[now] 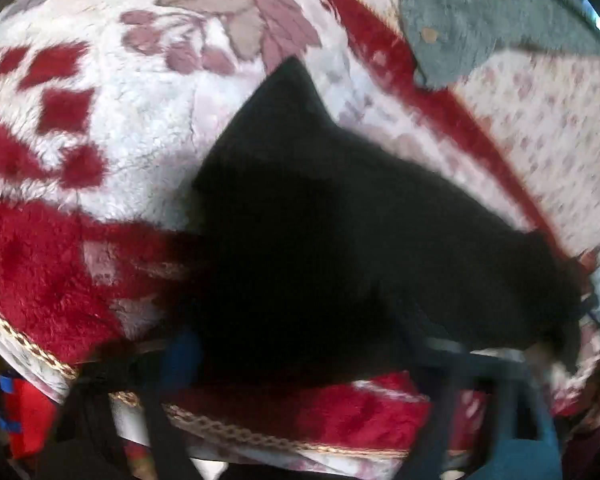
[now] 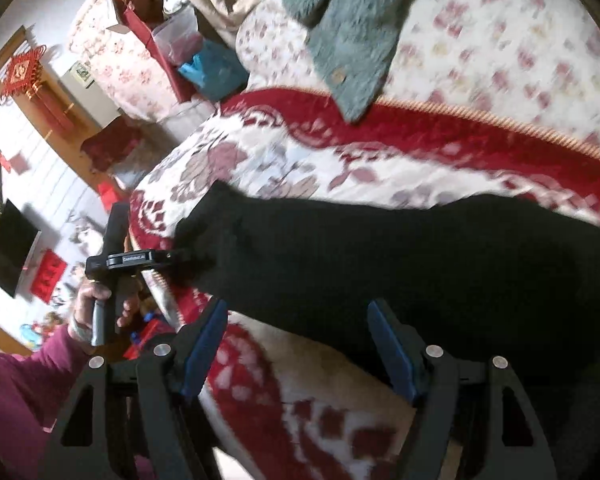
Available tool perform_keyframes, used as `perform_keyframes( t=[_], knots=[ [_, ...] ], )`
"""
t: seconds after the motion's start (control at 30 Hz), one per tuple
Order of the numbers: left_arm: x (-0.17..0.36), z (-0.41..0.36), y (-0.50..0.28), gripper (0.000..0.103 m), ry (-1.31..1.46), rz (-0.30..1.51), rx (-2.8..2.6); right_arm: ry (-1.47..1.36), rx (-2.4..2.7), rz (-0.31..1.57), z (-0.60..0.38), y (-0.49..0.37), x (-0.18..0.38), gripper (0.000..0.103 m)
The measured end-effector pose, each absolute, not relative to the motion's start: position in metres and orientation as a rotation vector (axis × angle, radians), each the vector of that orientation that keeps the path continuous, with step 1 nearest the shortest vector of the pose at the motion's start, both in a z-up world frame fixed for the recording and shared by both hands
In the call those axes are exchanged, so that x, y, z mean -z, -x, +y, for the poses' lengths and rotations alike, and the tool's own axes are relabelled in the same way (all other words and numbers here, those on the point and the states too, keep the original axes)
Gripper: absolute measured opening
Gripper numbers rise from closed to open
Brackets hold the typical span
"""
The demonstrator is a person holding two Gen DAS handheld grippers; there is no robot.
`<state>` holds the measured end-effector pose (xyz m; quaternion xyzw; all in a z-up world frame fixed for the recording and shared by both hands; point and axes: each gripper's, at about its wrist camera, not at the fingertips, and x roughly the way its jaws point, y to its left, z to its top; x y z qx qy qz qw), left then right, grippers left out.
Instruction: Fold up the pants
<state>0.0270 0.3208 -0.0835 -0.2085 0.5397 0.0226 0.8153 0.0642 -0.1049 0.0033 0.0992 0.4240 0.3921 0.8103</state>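
Right gripper [image 2: 296, 344] stands released over the near edge of the bed, blue pads [image 2: 204, 344] spread wide with nothing pressed between them; we see blanket and the pants' lower edge in the gap. Left gripper [image 2: 192, 258] shows in the right wrist view at the left edge of the bed, its tip at the pants [image 2: 400, 264] end. In its own view the jaws are blurred and dark against the cloth, so we cannot tell if they pinch the fabric or sit just short, though they look part closed. A hand [image 2: 96, 304] in a maroon sleeve [image 2: 16, 384] holds its handle.

Pants are black, lying stretched across the red and white floral blanket [image 2: 284, 152], one end near the left edge, the rest running toward the right edge. Grey-green fuzzy garment [image 2: 352, 36] lies toward the far edge, overlapping the blanket's red border and a floral sheet [image 2: 500, 52]. Black screen [image 2: 10, 256] sits on the floor past the left edge.
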Motion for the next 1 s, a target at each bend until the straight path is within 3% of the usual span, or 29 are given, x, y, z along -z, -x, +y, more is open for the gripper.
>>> perform_keyframes(
  t=[0.03,0.07,0.1,0.53,0.8,1.0],
  knots=[
    [0.085,0.320,-0.027,0.038,0.448,1.149,-0.034,-0.208,-0.826,0.893,-0.112,-0.064,-0.006,0.078],
    [0.085,0.319,-0.027,0.024,0.461,1.143,-0.024,-0.205,-0.811,0.893,-0.118,-0.064,-0.007,0.078],
    [0.082,0.317,-0.027,0.020,0.472,1.145,-0.001,-0.207,-0.783,0.906,-0.128,-0.065,-0.006,0.078],
    [-0.022,0.320,-0.085,0.017,0.364,0.861,0.027,-0.422,-0.577,1.023,-0.223,-0.087,0.038,0.077],
    [0.072,0.343,-0.101,0.017,0.486,1.092,-0.065,-0.571,-0.378,0.921,-0.311,-0.053,0.024,0.080],
    [0.072,0.338,-0.094,0.017,0.459,1.090,-0.076,-0.853,-0.205,0.880,-0.416,-0.085,0.020,0.088]
  ],
)
